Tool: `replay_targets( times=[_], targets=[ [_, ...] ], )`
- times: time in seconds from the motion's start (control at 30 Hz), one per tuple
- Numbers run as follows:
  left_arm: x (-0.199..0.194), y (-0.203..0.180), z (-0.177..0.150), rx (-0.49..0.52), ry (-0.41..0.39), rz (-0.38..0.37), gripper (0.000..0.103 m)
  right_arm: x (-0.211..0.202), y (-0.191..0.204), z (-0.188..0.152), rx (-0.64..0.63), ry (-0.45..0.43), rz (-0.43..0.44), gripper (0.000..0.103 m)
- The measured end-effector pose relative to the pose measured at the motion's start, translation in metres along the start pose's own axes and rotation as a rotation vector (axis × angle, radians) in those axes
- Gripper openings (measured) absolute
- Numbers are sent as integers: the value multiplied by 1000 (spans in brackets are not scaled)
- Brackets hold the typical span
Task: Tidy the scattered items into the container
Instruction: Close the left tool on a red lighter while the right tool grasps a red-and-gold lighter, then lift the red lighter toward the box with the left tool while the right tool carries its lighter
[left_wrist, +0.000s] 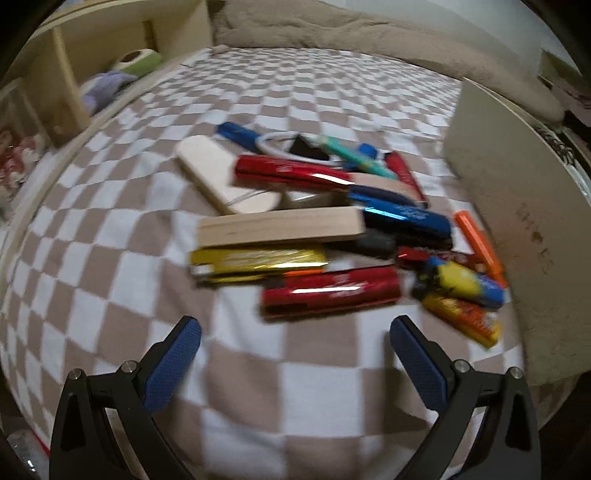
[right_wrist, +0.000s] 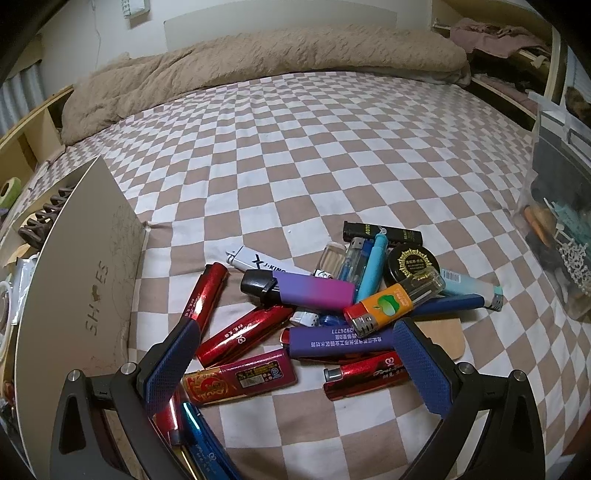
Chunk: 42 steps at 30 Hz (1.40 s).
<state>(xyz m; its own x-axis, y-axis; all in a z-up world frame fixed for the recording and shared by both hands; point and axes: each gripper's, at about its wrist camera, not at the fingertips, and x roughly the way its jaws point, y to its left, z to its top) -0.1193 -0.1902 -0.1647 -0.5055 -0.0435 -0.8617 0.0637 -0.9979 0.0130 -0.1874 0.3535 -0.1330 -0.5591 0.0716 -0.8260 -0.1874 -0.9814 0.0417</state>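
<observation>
1. Left wrist view, L to R: my left hand-held gripper (left_wrist: 295, 354) is spread wide w/ nothing in it; blue pads (left_wrist: 173, 365) have a fine knurled texture on black angular arms. It hovers over the checkered bedsheet (left_wrist: 110, 266), soft woven cloth in tan/white squares.
2. Pile ahead is motion-blurred: rounded pale wooden piece (left_wrist: 218, 173), flat wooden block (left_wrist: 280, 225), gold foil lighter (left_wrist: 255, 260), glossy red lighter (left_wrist: 328, 290), metallic blue lighter (left_wrist: 402, 218), orange stick (left_wrist: 480, 247). No print readable here.
3. Far R: beige cardboard box (left_wrist: 517, 206), matte, scuffed, standing just beside the pile.
4. Right wrist view, L to R: same box (right_wrist: 81, 280) at L, faint embossed "SH ES" w/ a heart shape between.
5. My right hand-held gripper (right_wrist: 295, 362) is also wide open, empty, low over the near lighters.
6. Shiny red metallic lighter (right_wrist: 207, 295) w/ gold script; magenta lighter (right_wrist: 240, 376) w/ printed label, too small to read.
7. White lighter (right_wrist: 266, 264) marked "J-KING"; purple gradient vape (right_wrist: 303, 291) w/ black cap; matte purple lighter (right_wrist: 340, 339) w/ white characters & "2926771".
8. Orange lighter (right_wrist: 380, 308) w/ green apple pic; round black tin (right_wrist: 413, 264) w/ gold emblem; black box (right_wrist: 380, 232) reading "AUTO…".
9. Far R: clear plastic bag (right_wrist: 554, 236) of odds & ends.
</observation>
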Motion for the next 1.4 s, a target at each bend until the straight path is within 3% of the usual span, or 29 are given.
replay_targets(
  times=[0.2, 0.4, 0.53, 0.67, 0.77, 0.87, 1.1, 1.27, 1.33, 1.4],
  targets=[
    [15, -11, 18, -21, 29, 21, 103, 4, -6, -1, 31, 34, 5, 103],
    [17, -11, 18, -46, -1, 44, 102, 9, -12, -3, 53, 66, 34, 103],
    [15, -11, 13, -28, -29, 54, 101, 8, 8, -4, -47, 85, 78, 103],
    [11, -8, 10, -17, -45, 52, 94, 9, 27, -6, -160, 111, 117, 103],
    [7, -4, 7, -1, -56, 47, 85, 14, 38, -13, -255, 143, 93, 103],
    [4, 0, 5, 7, -59, 33, 84, 23, 48, -22, -345, 179, 22, 103],
    [-2, -2, -4, 30, -63, 44, 84, 29, 53, -23, -360, 177, 20, 103],
    [-5, -2, -9, 19, -55, 53, 84, 37, 56, -23, -356, 184, -43, 103],
    [-7, -3, -10, 15, -52, 62, 84, 37, 60, -23, -367, 179, -54, 100],
    [-7, -3, -11, 15, -53, 67, 84, 35, 64, -23, -375, 167, -39, 81]
  ],
)
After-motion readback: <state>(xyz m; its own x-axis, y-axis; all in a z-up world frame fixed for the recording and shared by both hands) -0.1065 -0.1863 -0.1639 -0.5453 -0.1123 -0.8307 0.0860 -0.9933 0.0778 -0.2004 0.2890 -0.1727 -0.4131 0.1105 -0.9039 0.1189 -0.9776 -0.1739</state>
